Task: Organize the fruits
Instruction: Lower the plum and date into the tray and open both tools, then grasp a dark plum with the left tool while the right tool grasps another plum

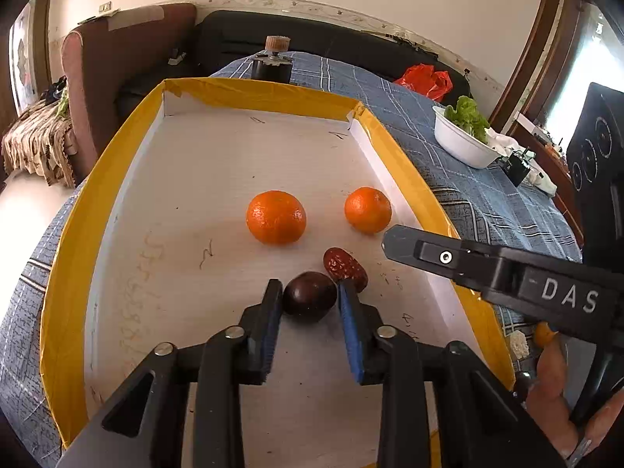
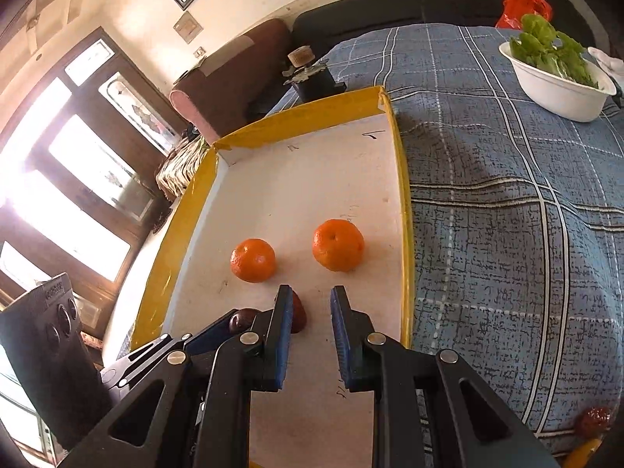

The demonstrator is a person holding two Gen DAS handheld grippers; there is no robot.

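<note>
Left gripper (image 1: 310,292): jaws parted around dark plum (image 1: 309,301), nothing gripped.
Right gripper (image 2: 312,300): closed to its narrowest, nothing held.

Far right on your checked blue cloth (image 2: 507,202) sits a white bowl (image 2: 553,93) of lettuce (image 2: 546,45), a red bag (image 2: 524,7) beyond.

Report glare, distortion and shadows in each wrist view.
Left wrist view: fisheye bends the yellow-edged white tray; window glare at right; soft shadows under the two oranges. Right wrist view: blown-out window at left, blue plaid cloth curves, edges vignetted black.
</note>
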